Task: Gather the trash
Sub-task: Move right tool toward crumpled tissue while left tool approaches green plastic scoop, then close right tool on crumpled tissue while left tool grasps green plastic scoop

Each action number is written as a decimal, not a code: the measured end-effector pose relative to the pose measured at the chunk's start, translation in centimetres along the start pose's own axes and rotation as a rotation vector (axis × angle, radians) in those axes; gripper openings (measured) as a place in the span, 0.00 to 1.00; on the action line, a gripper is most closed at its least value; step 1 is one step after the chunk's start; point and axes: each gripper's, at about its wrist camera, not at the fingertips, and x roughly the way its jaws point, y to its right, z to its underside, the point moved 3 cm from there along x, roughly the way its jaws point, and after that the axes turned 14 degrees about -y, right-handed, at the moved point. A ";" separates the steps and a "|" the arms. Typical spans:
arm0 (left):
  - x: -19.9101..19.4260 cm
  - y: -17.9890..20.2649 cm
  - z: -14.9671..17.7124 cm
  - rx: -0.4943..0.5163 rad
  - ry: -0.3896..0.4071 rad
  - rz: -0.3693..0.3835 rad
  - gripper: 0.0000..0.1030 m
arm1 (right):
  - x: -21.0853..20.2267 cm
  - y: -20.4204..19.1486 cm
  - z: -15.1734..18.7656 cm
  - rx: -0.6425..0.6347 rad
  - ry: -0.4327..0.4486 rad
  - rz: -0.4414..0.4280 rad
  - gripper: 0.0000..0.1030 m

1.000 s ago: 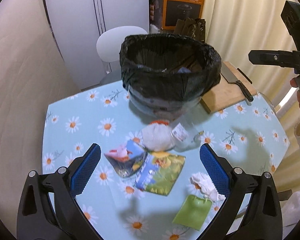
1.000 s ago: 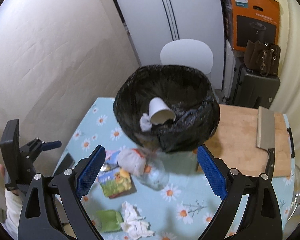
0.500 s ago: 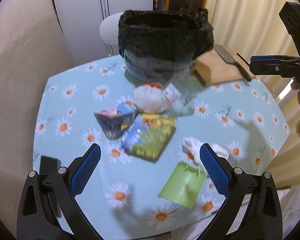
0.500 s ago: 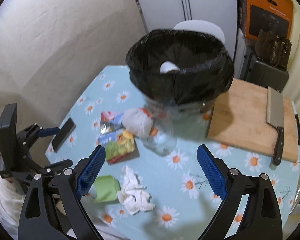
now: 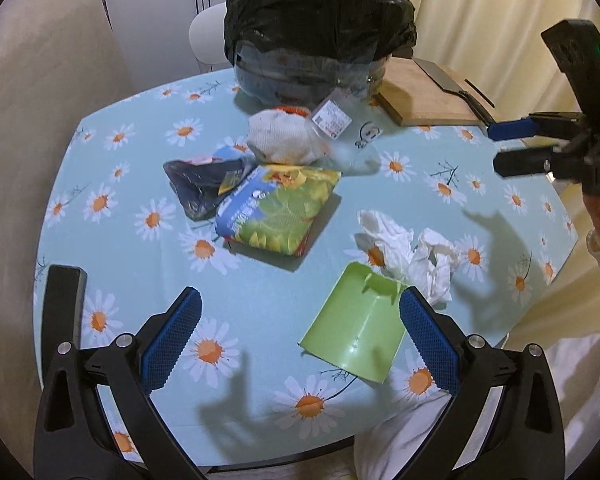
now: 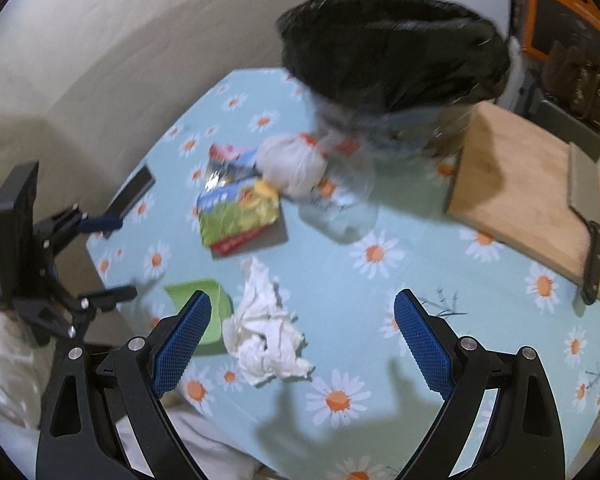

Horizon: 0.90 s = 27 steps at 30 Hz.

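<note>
While both tools hung released and empty above the table (image 5: 112,216), the left gripper (image 5: 298,336) was nearest the flattened green cup (image 5: 354,330), best pinched across its crushed edge. Crumpled tissue (image 6: 266,324) touched it below the right gripper (image 6: 302,342). Snack packet (image 5: 278,210), phone (image 6: 132,194) and cleaver (image 6: 582,188) lay short of the lined bin (image 5: 318,28).

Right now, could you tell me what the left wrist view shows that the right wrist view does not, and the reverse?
Only the left wrist view shows the dark crumpled wrapper clearly, the label on the clear bottle, and the right tongs, open. Only the right wrist view shows the whole cleaver and the left tongs, open. Both show the bin, green cup, tissue, snack bag, phone and board.
</note>
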 end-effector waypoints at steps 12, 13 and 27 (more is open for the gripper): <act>2.1 -0.4 2.0 0.009 -0.065 0.027 0.94 | 6.7 -1.7 1.8 -0.161 -0.121 -0.027 0.85; 2.2 -0.4 2.2 0.011 -0.071 0.035 0.94 | 7.2 -1.8 1.9 -0.170 -0.129 -0.027 0.85; 3.4 2.2 2.6 0.106 -0.125 0.082 0.94 | 10.2 -2.0 3.2 -0.212 -0.262 -0.080 0.28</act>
